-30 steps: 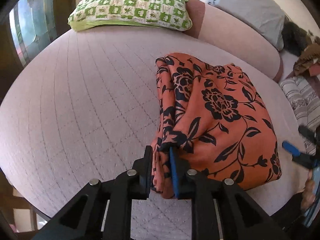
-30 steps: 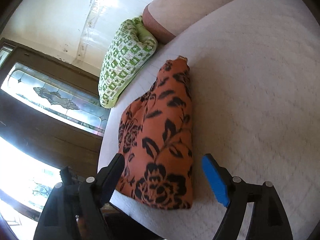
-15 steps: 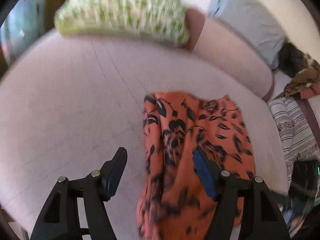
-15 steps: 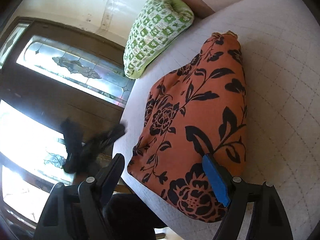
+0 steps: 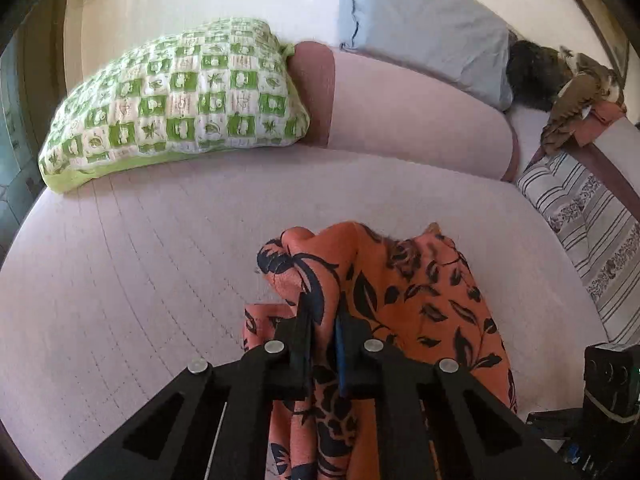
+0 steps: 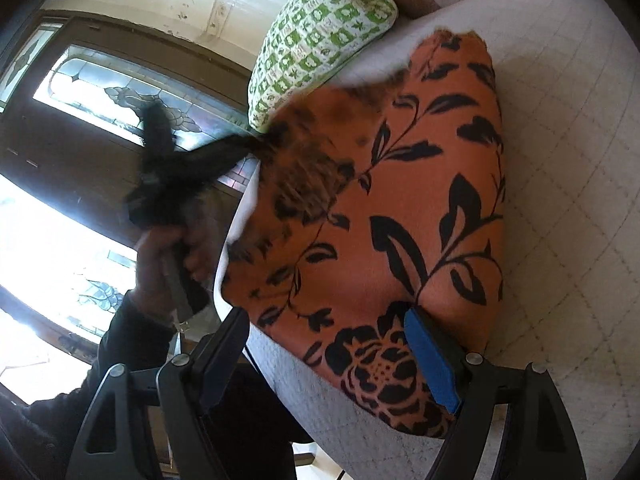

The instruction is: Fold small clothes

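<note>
Orange black-floral cloth (image 5: 404, 300); green-white checked pillow (image 5: 176, 104); pale pink bedcover (image 5: 120, 260).

In the right wrist view the left gripper (image 6: 256, 142) is a dark smear of motion, its fingers too blurred to read, and the near corner of the orange floral garment (image 6: 384, 208) beside it is smeared too. In the left wrist view that gripper's own fingers (image 5: 306, 320) cover the fold of cloth pinched between them, and the garment's lower end runs off the bottom edge. The dark heap (image 5: 536, 74) behind the grey pillow (image 5: 428, 28) is too indistinct to name.
</note>
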A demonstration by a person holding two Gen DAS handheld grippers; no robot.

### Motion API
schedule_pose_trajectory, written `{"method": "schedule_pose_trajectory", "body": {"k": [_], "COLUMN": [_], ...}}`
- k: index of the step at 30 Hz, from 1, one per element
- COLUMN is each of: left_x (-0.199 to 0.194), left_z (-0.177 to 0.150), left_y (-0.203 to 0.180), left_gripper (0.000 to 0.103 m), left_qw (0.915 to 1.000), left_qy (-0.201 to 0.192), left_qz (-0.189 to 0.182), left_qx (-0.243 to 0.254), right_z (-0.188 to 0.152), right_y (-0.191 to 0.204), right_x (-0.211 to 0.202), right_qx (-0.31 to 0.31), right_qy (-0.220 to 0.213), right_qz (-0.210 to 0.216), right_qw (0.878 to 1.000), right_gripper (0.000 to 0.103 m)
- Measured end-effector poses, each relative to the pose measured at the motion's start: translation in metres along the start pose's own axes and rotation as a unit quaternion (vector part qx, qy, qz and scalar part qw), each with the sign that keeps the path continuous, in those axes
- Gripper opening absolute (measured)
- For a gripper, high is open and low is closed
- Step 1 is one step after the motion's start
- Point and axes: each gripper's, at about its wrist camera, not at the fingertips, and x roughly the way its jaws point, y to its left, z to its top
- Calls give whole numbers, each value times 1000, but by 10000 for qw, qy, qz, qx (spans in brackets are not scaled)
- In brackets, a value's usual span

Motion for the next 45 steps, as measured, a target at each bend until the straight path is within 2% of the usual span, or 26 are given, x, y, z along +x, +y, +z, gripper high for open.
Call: {"method": "schedule_pose_trajectory", "body": {"k": [1, 3, 4, 5, 6, 7, 10, 14, 18, 22, 24, 25, 28, 30, 32, 33, 35, 36, 38, 40, 42, 45], "left_x": [14, 43, 53, 51, 46, 40, 19, -24, -59, -71, -66, -62, -69, -70, -65, -63, -64, -66, -69, -65, -57, -66], "left_z": [-7, -27, -37, -40, -40, -39, -44, -75, -114, -141, -146, -147, -148, -151, -154, -155, -155, -154, -151, -153, -157, -154], "left_y": [11, 41, 52, 57, 59, 63, 75, 84, 91, 77, 74, 74, 71, 69, 70, 72, 77, 77, 70, 65, 67, 71], "left_gripper": [10, 13, 22, 35, 40, 48, 50, 59, 59, 59, 44, 26, 26, 26, 26, 26, 26, 26, 26, 27, 29, 29], "left_qw": [9994, 9928, 9887, 9886, 9886, 9873, 9836, 9826, 9748, 9765, 9762, 9741, 9757, 9767, 9750, 9731, 9714, 9721, 9764, 9771, 9764, 9755], "left_qy": [258, 874, 1088, 986, 888, 866, 810, 646, 680, 792, 890, 954, 894, 874, 913, 938, 961, 946, 856, 921, 1080, 978], "left_qz": [94, 316, 253, 252, 310, 290, -2, -140, -471, -469, -534, -744, -754, -783, -811, -859, -888, -876, -889, -896, -778, -791], "left_qx": [-189, -754, -1002, -1111, -1173, -1300, -1610, -1737, -2071, -1949, -1902, -1908, -1852, -1799, -1855, -1923, -1981, -1957, -1770, -1698, -1702, -1806], "right_z": [0, 1, 1, 1, 1, 1, 2, 5, 9, 12, 12, 12, 18, 26, 36, 40, 44, 44, 42, 35, 27, 36], "right_y": [-1, -2, -3, -3, -3, -3, -3, -2, 8, 0, -12, -21, -35, -36, -37, -42, -50, -50, -44, -61, -81, -70], "right_x": [2, 5, 6, 5, 5, 5, 6, 4, -16, -40, -38, -32, -18, -18, -15, -9, 6, 4, -6, -8, -7, -8], "right_qx": [-9, 14, 33, 34, 28, 24, 59, 140, 124, 331, 628, 842, 1109, 1135, 1117, 1196, 1202, 1259, 1254, 1483, 1876, 1708], "right_qy": [-5, 22, 46, 49, 55, 69, 64, 64, -223, -626, -554, -428, -336, -519, -573, -479, -211, -271, -465, -495, -543, -429], "right_qz": [-18, -10, 25, 23, 23, 8, 9, -7, -124, -617, -829, -915, -990, -977, -1173, -1238, -1220, -1217, -1177, -1222, -897, -885], "right_qw": [10000, 10000, 10000, 10000, 10000, 10000, 10000, 9999, 9996, 9956, 9930, 9913, 9883, 9874, 9851, 9839, 9850, 9842, 9840, 9801, 9766, 9804], "right_gripper": [83, 83, 83, 83, 83, 83, 83, 83, 83, 83, 83, 83, 83, 83, 83, 73, 41, 37, 34, 33, 33, 40]}}
